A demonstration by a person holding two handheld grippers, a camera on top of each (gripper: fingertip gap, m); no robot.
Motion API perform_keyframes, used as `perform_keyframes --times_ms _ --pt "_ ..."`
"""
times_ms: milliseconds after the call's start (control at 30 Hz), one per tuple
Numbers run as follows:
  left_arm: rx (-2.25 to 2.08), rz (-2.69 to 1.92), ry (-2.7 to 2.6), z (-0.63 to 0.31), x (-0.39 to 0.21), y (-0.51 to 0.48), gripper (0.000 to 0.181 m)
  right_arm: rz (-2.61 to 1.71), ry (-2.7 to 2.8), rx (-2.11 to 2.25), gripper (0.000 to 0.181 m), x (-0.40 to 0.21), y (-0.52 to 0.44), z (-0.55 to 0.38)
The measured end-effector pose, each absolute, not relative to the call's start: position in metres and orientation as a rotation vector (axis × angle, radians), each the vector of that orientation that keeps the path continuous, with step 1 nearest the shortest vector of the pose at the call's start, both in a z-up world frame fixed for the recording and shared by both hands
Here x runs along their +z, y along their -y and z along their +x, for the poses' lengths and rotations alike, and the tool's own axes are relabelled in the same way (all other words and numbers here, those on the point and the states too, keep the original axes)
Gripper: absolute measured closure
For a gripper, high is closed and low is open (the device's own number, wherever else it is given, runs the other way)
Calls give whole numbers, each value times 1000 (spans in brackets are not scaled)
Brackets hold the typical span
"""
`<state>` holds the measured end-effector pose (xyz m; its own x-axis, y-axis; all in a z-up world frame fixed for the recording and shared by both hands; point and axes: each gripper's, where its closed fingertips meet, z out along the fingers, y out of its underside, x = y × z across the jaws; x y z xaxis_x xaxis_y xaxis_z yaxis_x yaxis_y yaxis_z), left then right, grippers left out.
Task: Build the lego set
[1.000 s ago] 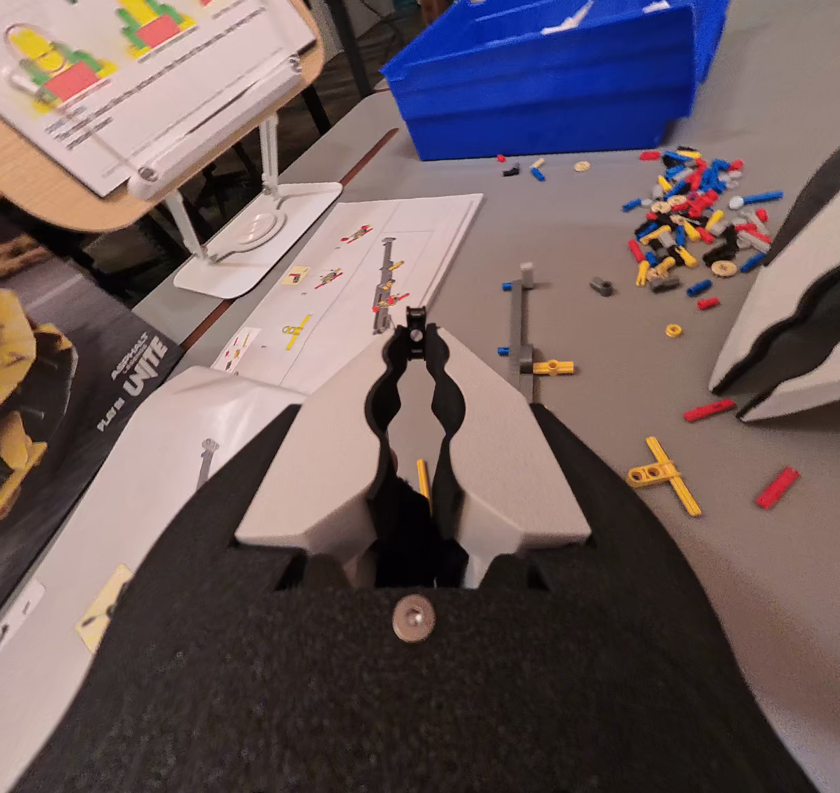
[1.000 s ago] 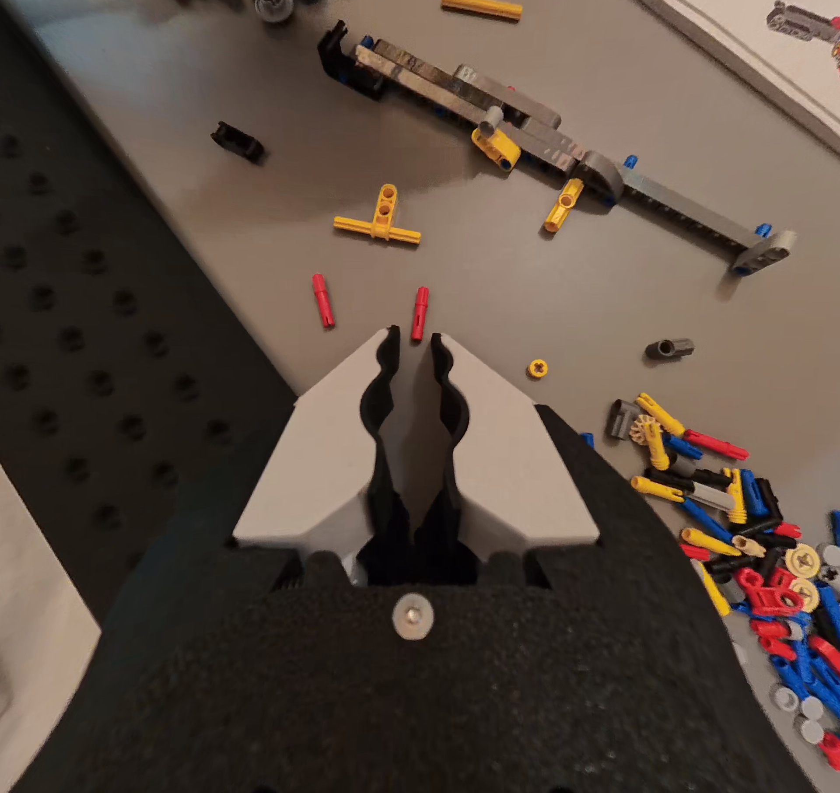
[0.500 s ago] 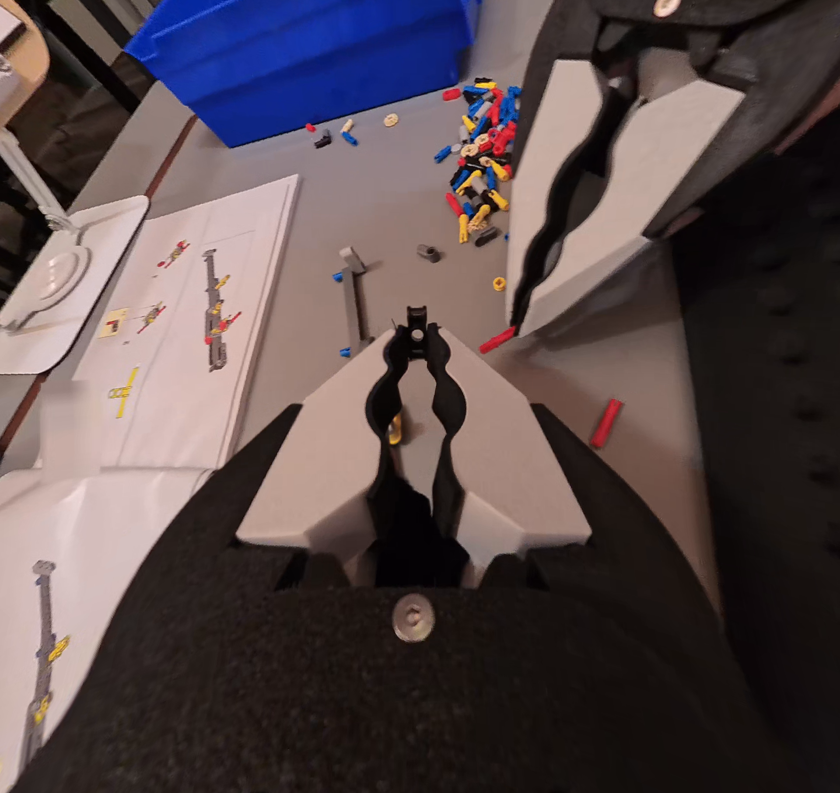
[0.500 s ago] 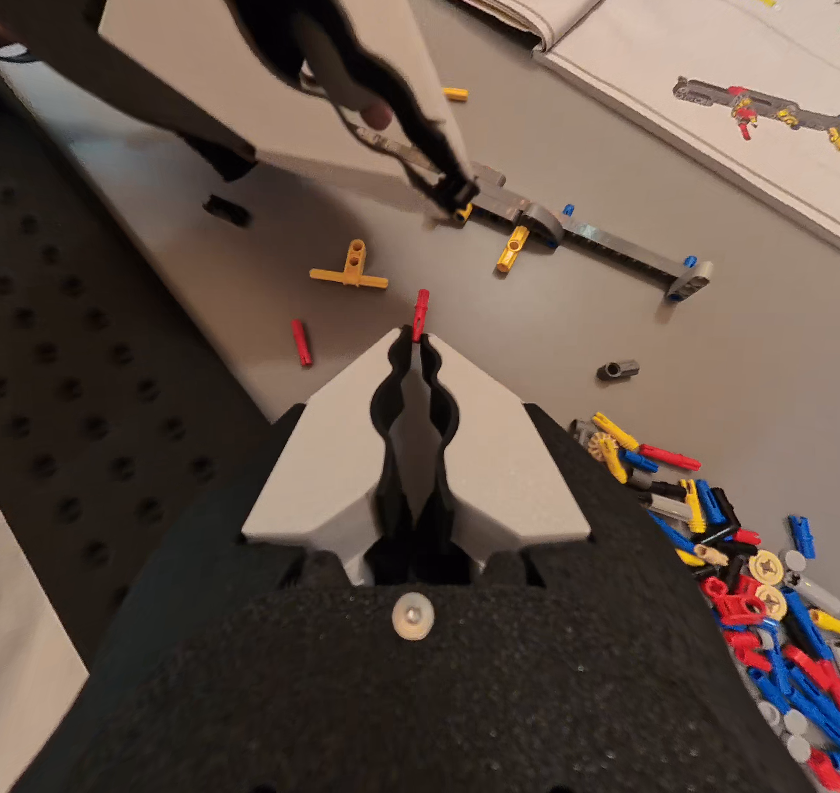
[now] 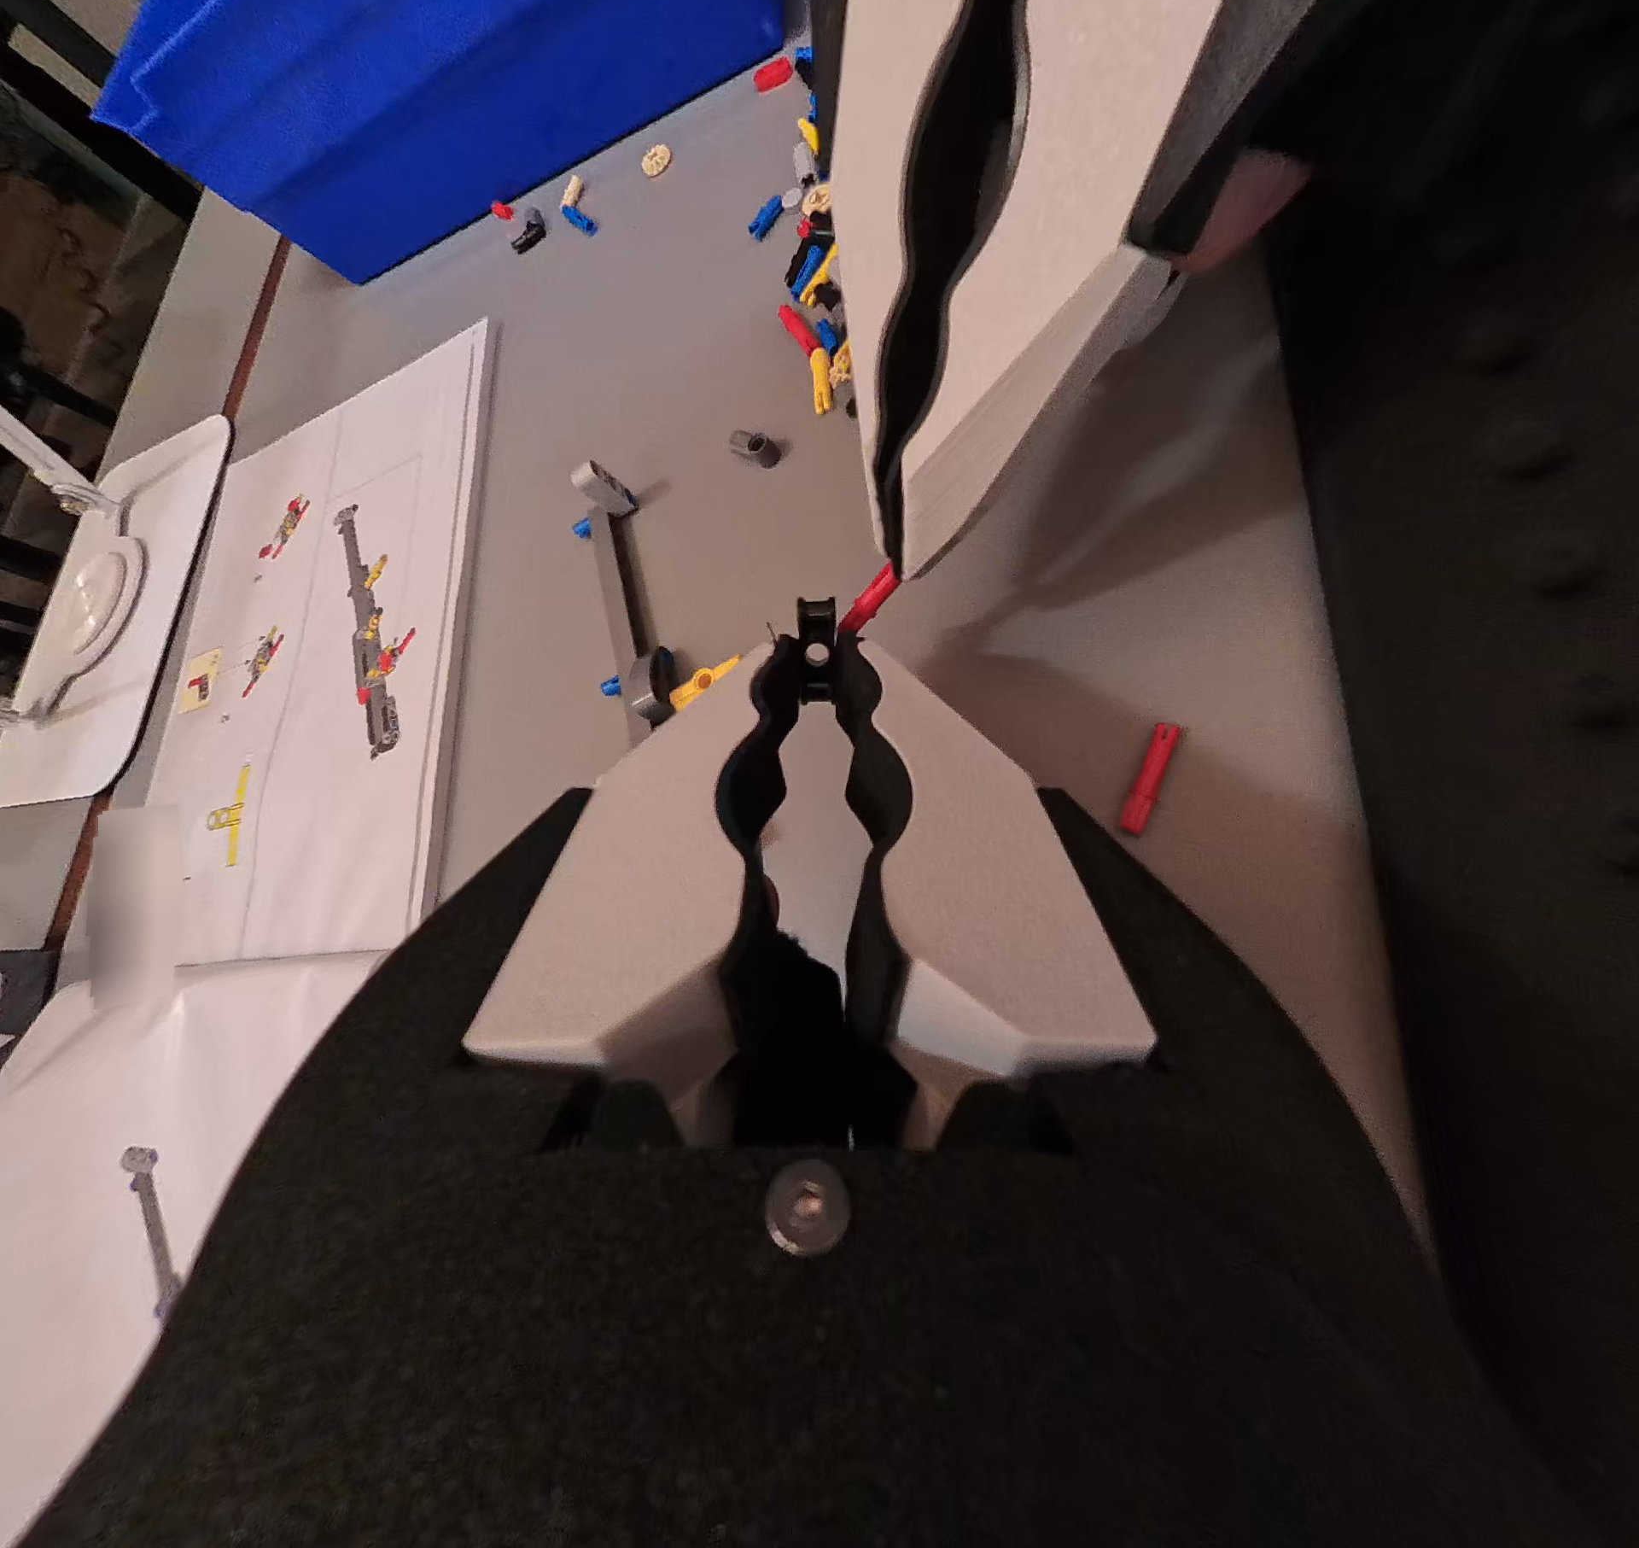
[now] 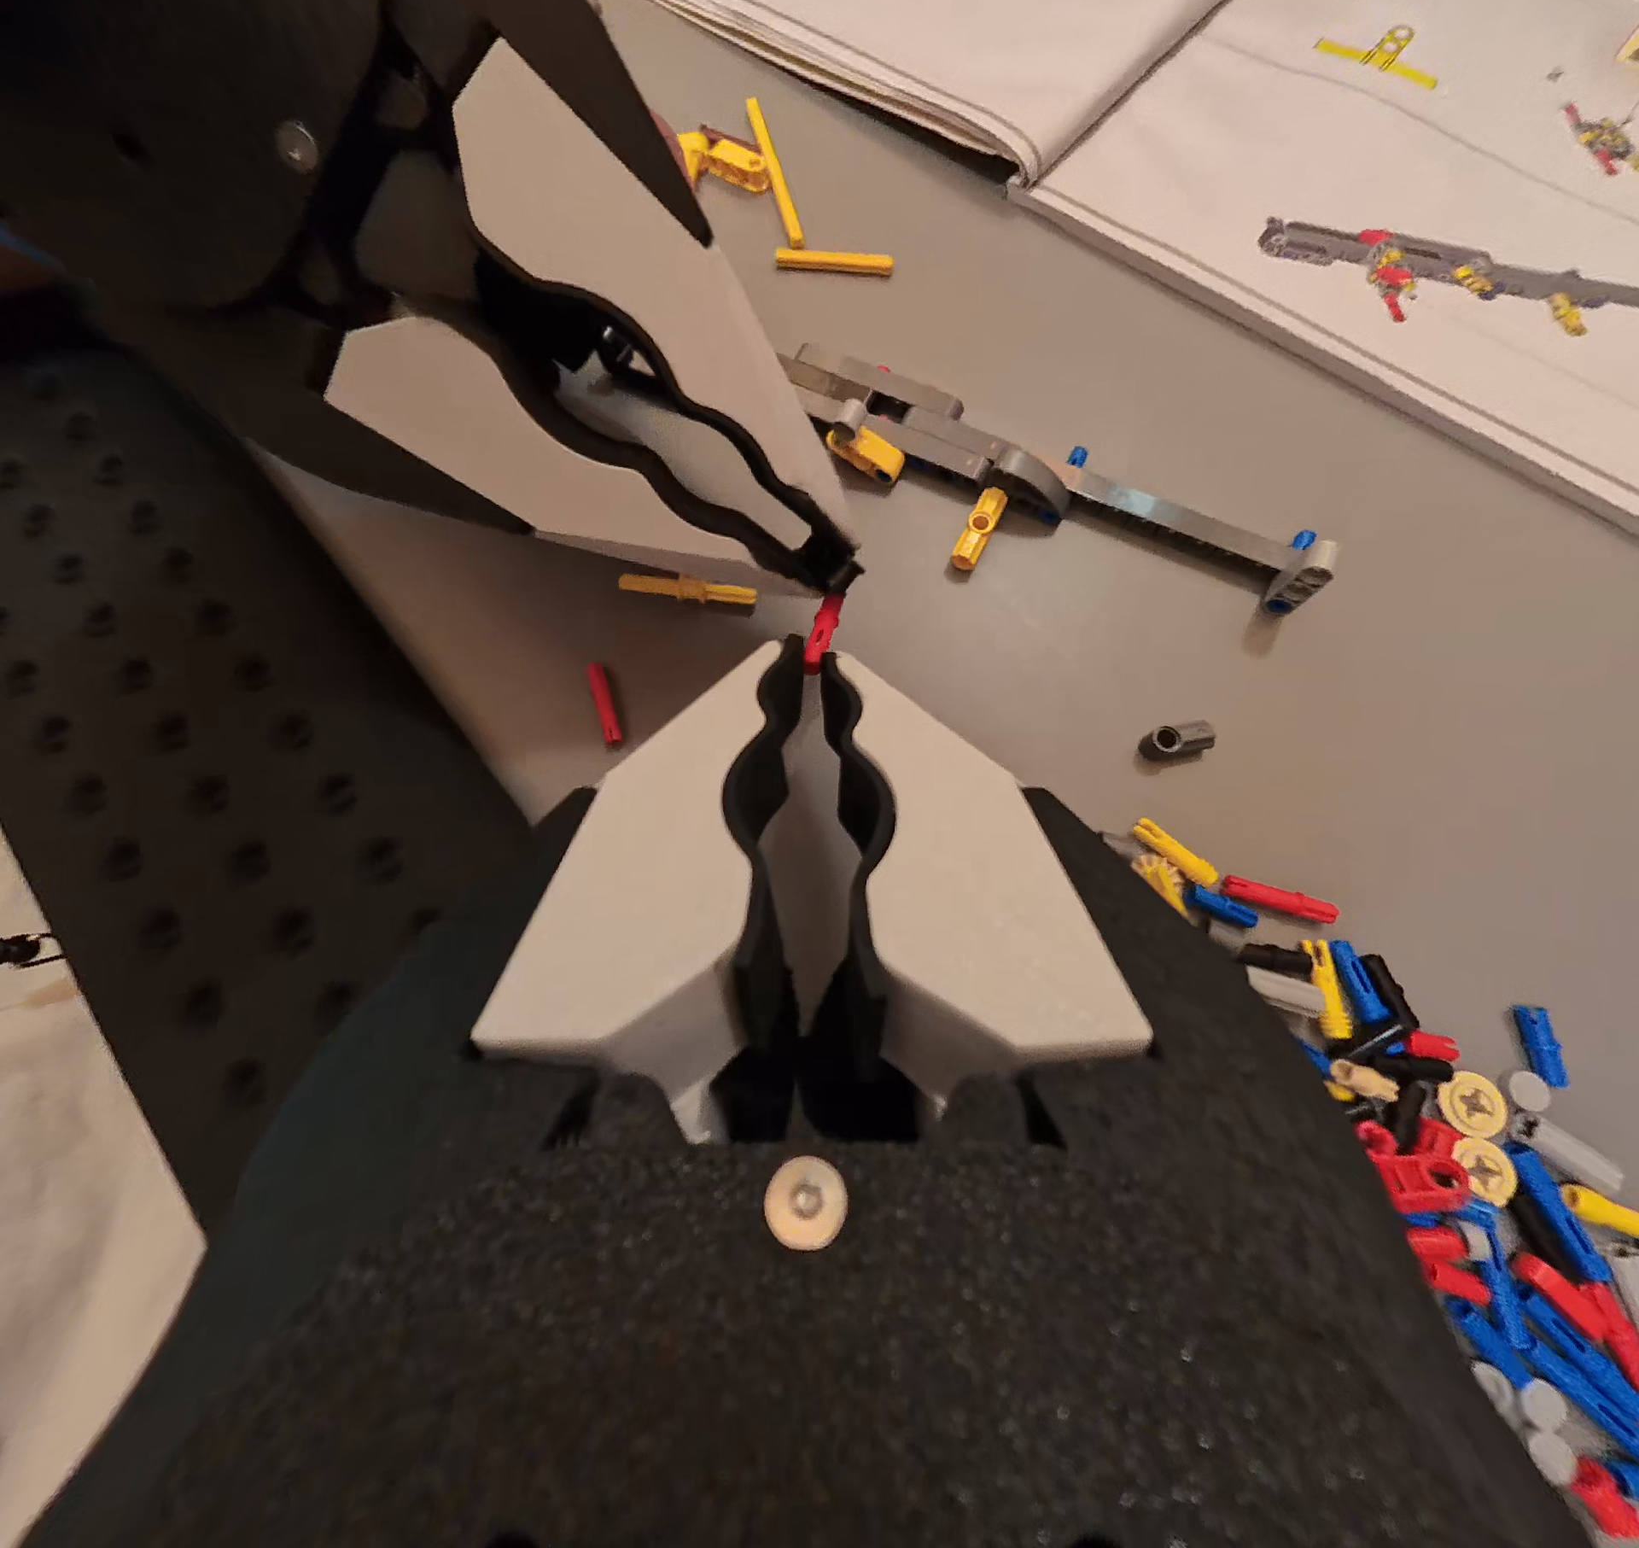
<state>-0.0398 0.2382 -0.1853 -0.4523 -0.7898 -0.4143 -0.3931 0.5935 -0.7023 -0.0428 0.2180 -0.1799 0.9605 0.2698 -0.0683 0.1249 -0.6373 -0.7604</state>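
My left gripper (image 5: pixel 814 663) is shut on a small black connector (image 5: pixel 816 629) and holds it above the grey table (image 5: pixel 621 352). My right gripper (image 6: pixel 809 654) is shut on a red pin (image 6: pixel 820 629). The pin's far end touches the black connector (image 6: pixel 834 569) in the left gripper (image 6: pixel 829 565). In the left wrist view the red pin (image 5: pixel 869 596) sticks out of the right gripper (image 5: pixel 891 569) and meets the connector. A long grey beam assembly (image 6: pixel 1064 490) with yellow and blue pins lies on the table beyond them; it also shows in the left wrist view (image 5: pixel 621 583).
Another red pin (image 6: pixel 604 703) lies on the table near a black perforated mat (image 6: pixel 177 751). A pile of loose coloured pieces (image 6: pixel 1463 1151) is at the right. Open instruction booklet (image 5: pixel 337 645), blue bins (image 5: pixel 426 59), yellow axles (image 6: pixel 834 261) and a dark grey sleeve (image 6: pixel 1175 740) lie around. Left and right tips are no more than a few centimetres apart.
My right gripper closed on the red pin and lifted it off the table. Both grippers moved together, so the pin's tip now meets the black connector.
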Motion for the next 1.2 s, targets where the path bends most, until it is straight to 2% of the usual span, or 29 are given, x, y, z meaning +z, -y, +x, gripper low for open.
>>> perform_keyframes --times_ms 367,500,833,1200 --pt "-735 -1040 -1983 -38 -173 -265 175 -2494 580 198 178 -181 -207 -16" --pt "-888 -1073 -1932 -37 -160 -259 175 -2402 575 392 178 -166 -218 -21" --pt "-776 -972 -1980 -39 -166 -255 175 -2035 185 739 178 -132 -241 -42" --pt "-686 -810 -1997 -39 -167 -242 175 -1998 207 553 178 -142 -250 -56"
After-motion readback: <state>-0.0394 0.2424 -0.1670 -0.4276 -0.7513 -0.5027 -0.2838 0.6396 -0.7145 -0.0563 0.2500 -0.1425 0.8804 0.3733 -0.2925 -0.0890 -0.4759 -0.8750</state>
